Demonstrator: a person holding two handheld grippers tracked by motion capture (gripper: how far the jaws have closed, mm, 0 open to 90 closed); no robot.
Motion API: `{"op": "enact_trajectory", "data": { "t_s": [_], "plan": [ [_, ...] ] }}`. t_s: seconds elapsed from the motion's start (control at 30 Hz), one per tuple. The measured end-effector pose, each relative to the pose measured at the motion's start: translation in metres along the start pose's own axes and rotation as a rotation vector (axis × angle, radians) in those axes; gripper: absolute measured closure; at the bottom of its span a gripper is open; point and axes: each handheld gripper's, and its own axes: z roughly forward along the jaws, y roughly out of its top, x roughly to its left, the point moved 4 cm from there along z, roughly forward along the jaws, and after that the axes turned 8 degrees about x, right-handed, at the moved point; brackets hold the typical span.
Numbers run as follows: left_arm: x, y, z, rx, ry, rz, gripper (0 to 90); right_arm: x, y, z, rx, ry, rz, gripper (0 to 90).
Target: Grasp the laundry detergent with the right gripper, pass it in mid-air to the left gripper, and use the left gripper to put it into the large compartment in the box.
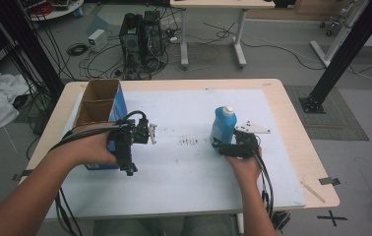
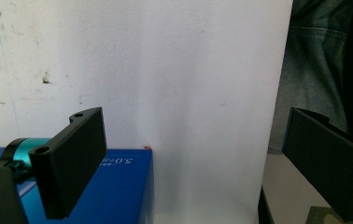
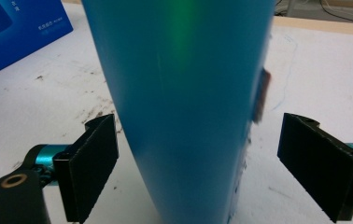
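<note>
Right tongs (image 3: 198, 172) straddle the blue bottle (image 3: 184, 93) — jaws released.
Left tongs (image 2: 184, 163) gape too, beside the blue cardboard box (image 1: 100, 105) on the table (image 1: 292, 128).

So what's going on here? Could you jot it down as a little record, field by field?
surface: table covered with a white sheet
bottle: blue bottle with a white cap, standing upright on the sheet
right gripper: right gripper open, one jaw on each side of the bottle, not clamped
box: blue cardboard box, top open, at the table's left
left gripper: left gripper open, holding nothing, beside the box
person: a hand on each gripper
</note>
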Motion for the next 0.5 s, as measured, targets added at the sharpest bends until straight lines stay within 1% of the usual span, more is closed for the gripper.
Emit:
{"op": "enact_trajectory", "data": {
  "t_s": [0.07, 0.2, 0.23, 0.27, 0.3, 0.33, 0.37, 0.4, 0.43, 0.47, 0.5],
  "plan": [
    [-0.0002, -0.0006, 0.0009, -0.005, 0.001, -0.007, 6.4, 0.0006, 0.0028, 0.0025, -0.002, -0.007, -0.002, 11.5],
    [0.0002, -0.0028, 0.001, 0.002, -0.003, -0.006, 6.4, 0.0021, 0.0055, 0.0059, -0.01, -0.011, -0.003, 11.5],
    [0.0005, -0.0032, 0.001, 0.0, 0.001, -0.008, 6.4, 0.0019, 0.0056, 0.0065, -0.006, -0.019, -0.003, 11.6],
    [0.0009, -0.0035, 0.0009, 0.003, 0.001, -0.008, 6.4, 0.0025, 0.0061, 0.0077, -0.016, -0.025, 0.005, 11.6],
    [0.0007, -0.0039, 0.0011, 0.003, -0.001, -0.011, 6.4, 0.0023, 0.0061, 0.0081, -0.015, -0.01, -0.003, 11.6],
    [0.0007, -0.0041, 0.0009, 0.003, -0.004, -0.01, 6.4, 0.0026, 0.0061, 0.0086, -0.017, -0.016, 0.007, 11.7],
    [0.0006, -0.0042, 0.0009, 0.003, -0.003, -0.011, 6.4, 0.0016, 0.0057, 0.0092, -0.009, -0.022, 0.0, 12.4],
    [0.0005, -0.0042, 0.0009, 0.002, -0.002, -0.011, 6.4, 0.0008, 0.0056, 0.01, -0.011, -0.03, 0.008, 14.1],
    [0.0003, -0.0042, 0.0009, 0.002, 0.0, -0.01, 6.4, 0.0006, 0.0055, 0.0096, -0.011, -0.019, 0.019, 14.2],
    [0.0002, -0.0041, 0.0009, 0.003, -0.001, -0.01, 6.4, 0.0008, 0.0057, 0.0098, -0.013, -0.02, 0.023, 17.3],
    [0.0, -0.004, 0.0009, 0.003, -0.001, -0.01, 6.4, 0.0013, 0.0055, 0.0092, -0.01, -0.023, 0.014, 20.6]
  ]
}}
